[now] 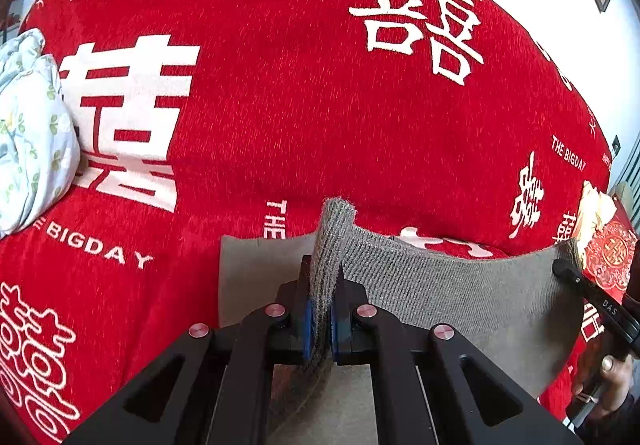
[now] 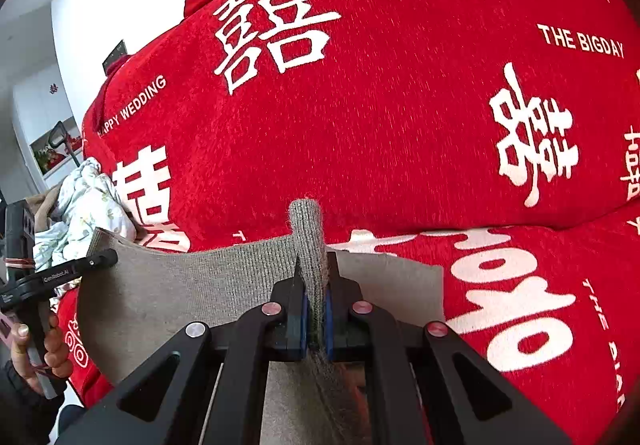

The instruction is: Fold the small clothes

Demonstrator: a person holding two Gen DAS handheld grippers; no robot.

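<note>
Both grippers clamp the ribbed edge of the grey garment [image 1: 420, 285], held stretched above the red bedspread [image 1: 280, 105]: left gripper [image 1: 320, 319], right gripper [image 2: 316, 319]. Step in hand: carrying that edge over. Next: lower it evenly onto the bedspread.

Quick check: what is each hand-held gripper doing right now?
Left hand-held gripper: closed, pinching the grey knit garment.
Right hand-held gripper: closed, pinching the same garment.
</note>
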